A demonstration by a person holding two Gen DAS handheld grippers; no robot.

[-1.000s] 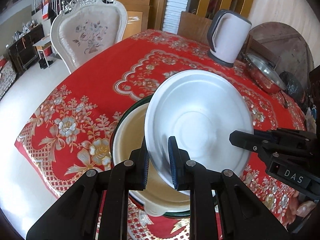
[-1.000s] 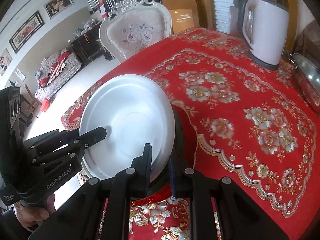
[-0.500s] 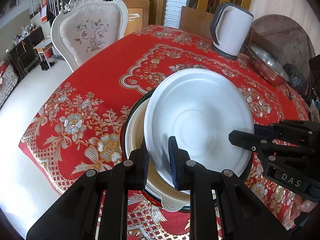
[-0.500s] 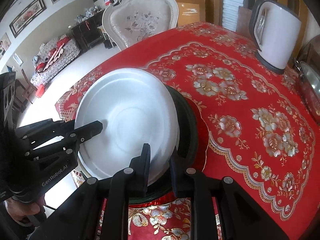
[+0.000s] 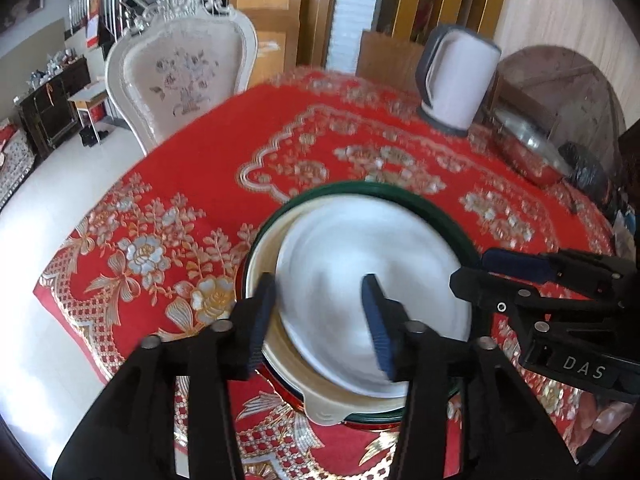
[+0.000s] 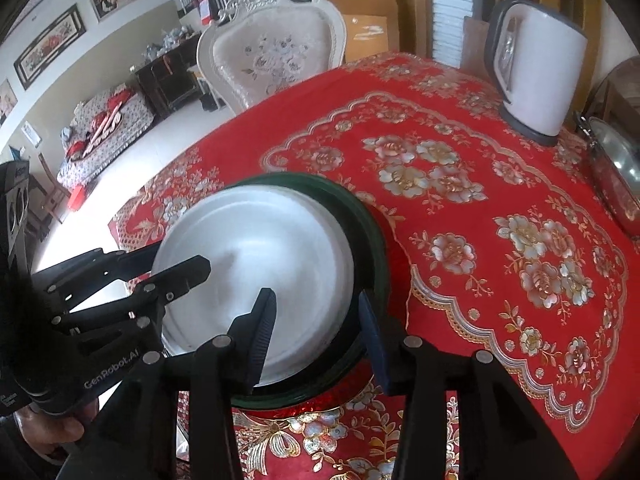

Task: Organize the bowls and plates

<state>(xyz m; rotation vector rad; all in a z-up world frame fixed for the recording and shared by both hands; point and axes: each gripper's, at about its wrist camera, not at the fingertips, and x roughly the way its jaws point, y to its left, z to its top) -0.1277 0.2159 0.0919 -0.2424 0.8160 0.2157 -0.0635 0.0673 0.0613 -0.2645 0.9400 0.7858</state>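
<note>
A chair [image 5: 180,80] stands off the table's [image 5: 224,168] far left edge. Near the table's near edge sits a green-rimmed bowl [image 5: 384,192], with a cream dish [image 5: 280,352] nested inside it and a white plate [image 5: 372,280] lying on top of both, a little blurred. The left gripper [image 5: 320,320] reaches over the stack from the near side; its jaws are opening, one finger outside the plate's left rim and the other over the plate's middle, neither pad pressing on it, so the plate is let go. In its own view the right gripper [image 6: 316,332] straddles the plate's [image 6: 256,264] right rim from the near side, one finger over the plate and the other outside it above the green rim [image 6: 372,232]; its jaws are opening too and the pads stand clear of the plate. Each gripper shows in the other's view, the right one [image 5: 480,272] at the stack's right side, the left one [image 6: 172,264] at its left. A white kettle [image 5: 456,84] stands near the far right edge, and right of it lies a steel pan [image 5: 528,148], at the table's right edge.
</note>
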